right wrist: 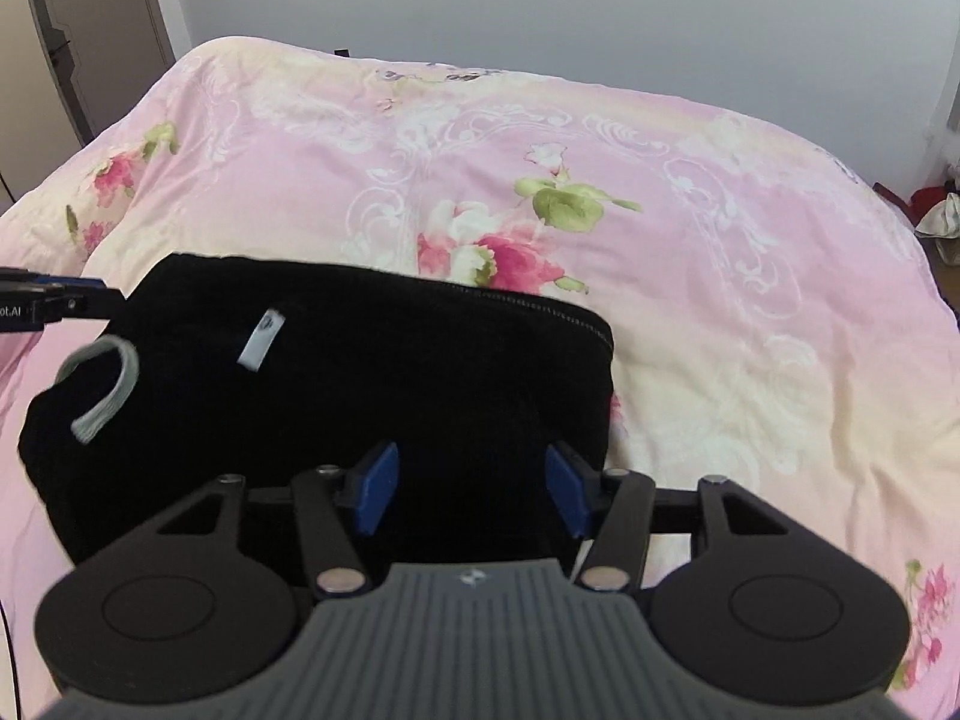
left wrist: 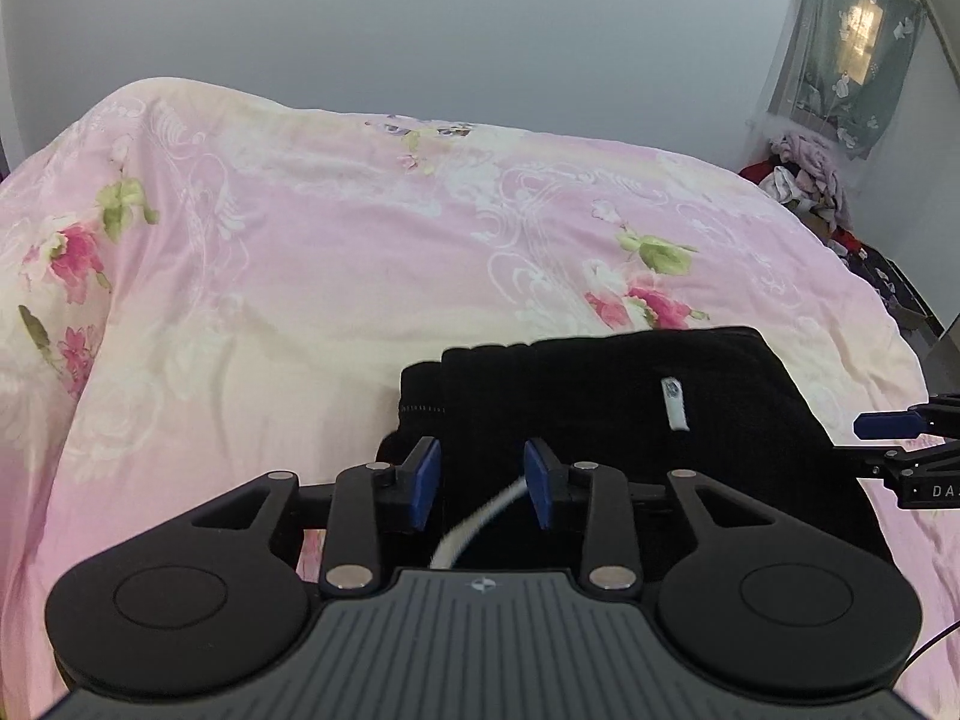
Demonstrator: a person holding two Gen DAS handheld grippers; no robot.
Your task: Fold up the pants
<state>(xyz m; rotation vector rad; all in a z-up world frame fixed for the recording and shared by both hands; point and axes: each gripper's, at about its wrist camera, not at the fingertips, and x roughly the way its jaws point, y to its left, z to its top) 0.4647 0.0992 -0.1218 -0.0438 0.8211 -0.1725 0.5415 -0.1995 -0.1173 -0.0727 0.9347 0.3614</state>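
Black pants point(left wrist: 600, 396) lie folded into a compact rectangle on the pink floral bed cover point(left wrist: 300, 240), with a small white label point(left wrist: 673, 402) on top. My left gripper point(left wrist: 482, 483) hovers over the near left part of the pants, its blue pads apart, and a white drawstring point(left wrist: 480, 516) runs up between them without being pinched. In the right wrist view the pants point(right wrist: 360, 360) fill the lower left, label point(right wrist: 259, 345) and drawstring point(right wrist: 114, 384) showing. My right gripper point(right wrist: 473, 489) stands open over their near right edge, its pads pressing on nothing.
The bed cover point(right wrist: 720, 240) stretches far beyond the pants to a grey wall. A heap of clothes point(left wrist: 804, 174) lies off the bed's far right corner under a green curtain point(left wrist: 846, 48). A door point(right wrist: 90, 30) stands at the far left.
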